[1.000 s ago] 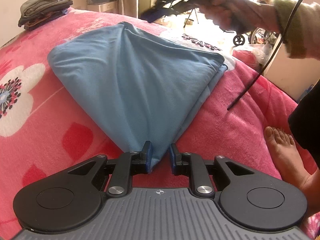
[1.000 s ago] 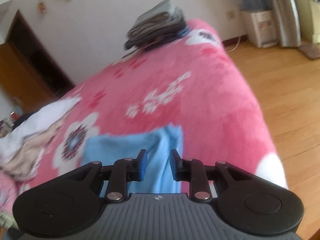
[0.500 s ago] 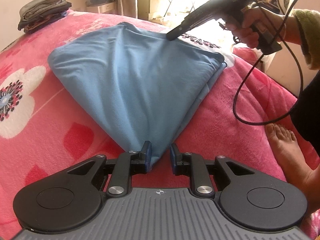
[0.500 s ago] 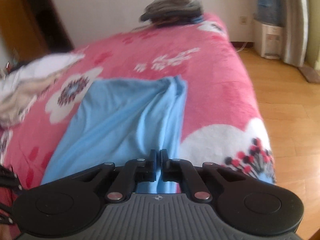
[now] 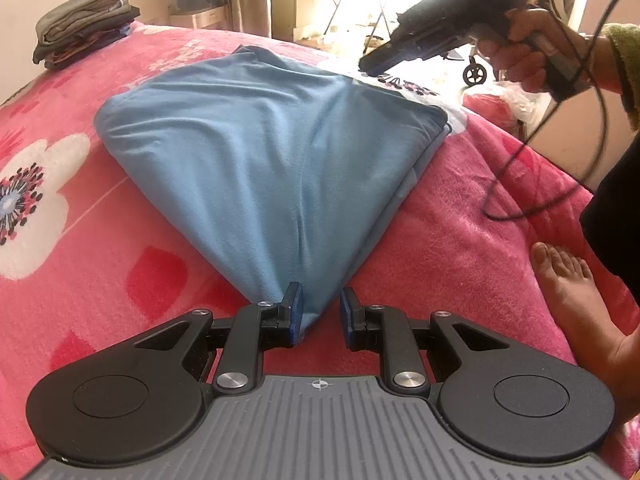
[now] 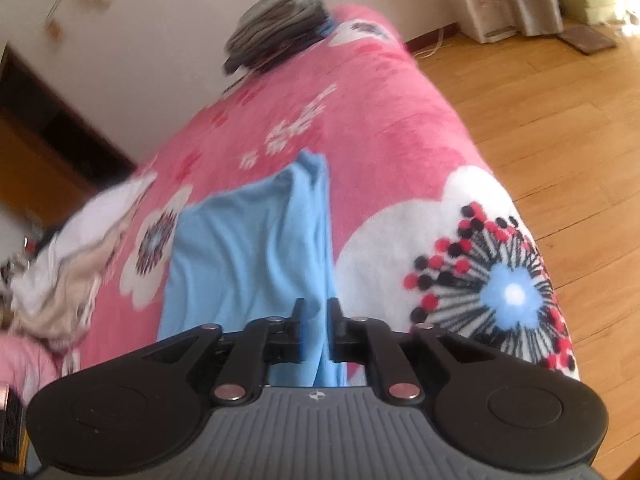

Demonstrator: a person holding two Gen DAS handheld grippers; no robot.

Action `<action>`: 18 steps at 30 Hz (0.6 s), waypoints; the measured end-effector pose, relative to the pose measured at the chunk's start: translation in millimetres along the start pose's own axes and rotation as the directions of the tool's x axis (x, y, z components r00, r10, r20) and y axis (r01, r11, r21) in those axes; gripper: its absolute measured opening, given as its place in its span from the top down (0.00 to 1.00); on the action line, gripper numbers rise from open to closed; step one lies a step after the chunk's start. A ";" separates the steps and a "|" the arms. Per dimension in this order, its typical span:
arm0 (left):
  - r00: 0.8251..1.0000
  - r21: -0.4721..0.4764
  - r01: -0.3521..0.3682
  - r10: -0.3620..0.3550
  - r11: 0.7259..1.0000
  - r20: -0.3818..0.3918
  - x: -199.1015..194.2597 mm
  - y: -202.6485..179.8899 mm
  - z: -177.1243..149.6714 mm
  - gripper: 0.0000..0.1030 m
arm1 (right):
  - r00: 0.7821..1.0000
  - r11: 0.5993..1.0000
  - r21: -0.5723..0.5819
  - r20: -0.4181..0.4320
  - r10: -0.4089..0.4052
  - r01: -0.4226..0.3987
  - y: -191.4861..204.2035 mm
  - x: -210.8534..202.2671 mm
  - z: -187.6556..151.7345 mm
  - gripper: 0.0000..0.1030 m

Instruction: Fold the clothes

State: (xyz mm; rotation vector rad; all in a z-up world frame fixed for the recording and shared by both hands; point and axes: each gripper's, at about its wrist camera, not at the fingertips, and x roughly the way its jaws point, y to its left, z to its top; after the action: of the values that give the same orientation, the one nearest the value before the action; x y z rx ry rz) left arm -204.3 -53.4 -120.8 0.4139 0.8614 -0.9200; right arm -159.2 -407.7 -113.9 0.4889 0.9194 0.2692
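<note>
A light blue garment lies folded on the pink flowered blanket, narrowing to a corner at my left gripper. That corner sits between the parted fingers and rests against the left pad, with a gap to the other pad. In the left wrist view my right gripper hovers over the garment's far right edge, held by a hand. In the right wrist view, the right gripper has narrow jaws that are opening, with the blue garment showing between them.
A stack of folded dark clothes sits at the bed's far corner. Crumpled white and beige laundry lies left of the garment. A person's bare foot rests on the blanket, a black cable hangs nearby, and wood floor borders the bed.
The right gripper swung across above the garment toward its far right edge; its jaws closed, then parted a little. The left gripper and the corner between its fingers stayed put.
</note>
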 end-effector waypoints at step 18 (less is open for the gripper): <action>1.000 0.023 0.000 0.000 1.000 0.000 -0.7 -0.7 -1.2 0.81 | 0.990 0.951 -0.293 -0.067 -0.126 0.102 47.2 -18.9 -37.7 0.83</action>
State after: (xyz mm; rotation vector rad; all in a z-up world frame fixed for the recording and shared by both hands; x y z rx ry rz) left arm -205.6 -52.6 -120.9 0.4337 0.8518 -0.9307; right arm -201.6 -364.4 -95.8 0.1542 0.9684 0.3151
